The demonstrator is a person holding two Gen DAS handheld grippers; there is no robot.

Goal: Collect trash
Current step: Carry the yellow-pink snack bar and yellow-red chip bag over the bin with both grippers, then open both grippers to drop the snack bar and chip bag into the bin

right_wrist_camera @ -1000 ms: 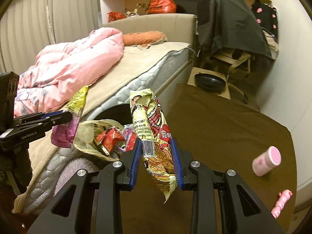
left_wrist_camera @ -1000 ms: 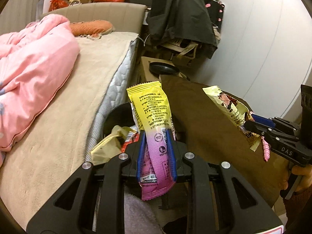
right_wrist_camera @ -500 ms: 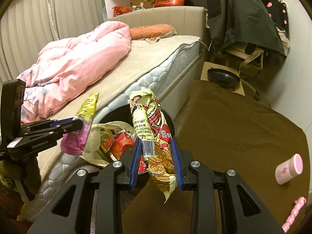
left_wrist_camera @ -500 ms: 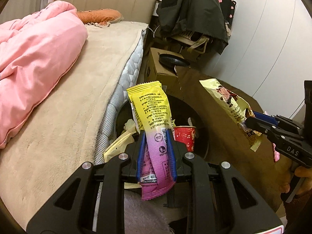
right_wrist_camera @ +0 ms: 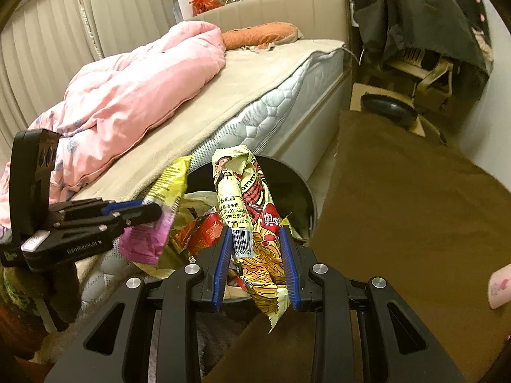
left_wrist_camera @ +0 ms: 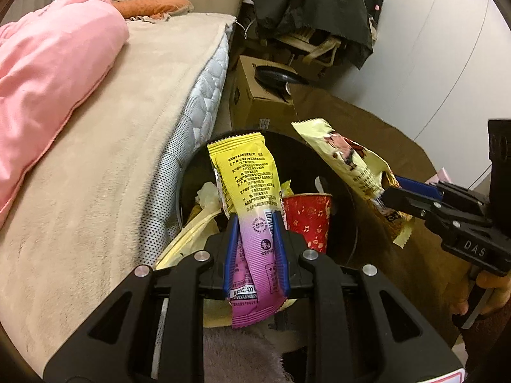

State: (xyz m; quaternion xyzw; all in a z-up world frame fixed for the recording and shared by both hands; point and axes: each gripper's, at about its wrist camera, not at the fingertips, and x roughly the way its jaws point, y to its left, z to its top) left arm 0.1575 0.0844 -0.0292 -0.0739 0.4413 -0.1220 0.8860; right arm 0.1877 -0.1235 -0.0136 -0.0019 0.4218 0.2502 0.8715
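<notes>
My left gripper [left_wrist_camera: 254, 223] is shut on a yellow and purple snack wrapper [left_wrist_camera: 246, 188], held over the black round trash bin [left_wrist_camera: 345, 191]. The bin holds a red paper cup [left_wrist_camera: 308, 220] and crumpled yellow wrappers [left_wrist_camera: 191, 229]. My right gripper [right_wrist_camera: 255, 239] is shut on a yellow noodle snack wrapper [right_wrist_camera: 249, 198], held above the bin [right_wrist_camera: 300, 188]. The left gripper [right_wrist_camera: 150, 214] with its wrapper [right_wrist_camera: 159, 217] shows at the left of the right wrist view. The right gripper [left_wrist_camera: 388, 193] with its wrapper [left_wrist_camera: 351, 159] shows at the right of the left wrist view.
A bed [left_wrist_camera: 95, 166] with a pink duvet [right_wrist_camera: 127, 102] lies left of the bin. A brown table [right_wrist_camera: 399, 223] stands to the right, with a pink bottle [right_wrist_camera: 499, 284] at its right edge. A cardboard box [left_wrist_camera: 258, 95] and a chair with dark clothes [right_wrist_camera: 421, 16] stand behind.
Both grippers have moved forward and down toward the bin, each still holding its wrapper. The bin opening and the red cup have come into view under the left wrapper.
</notes>
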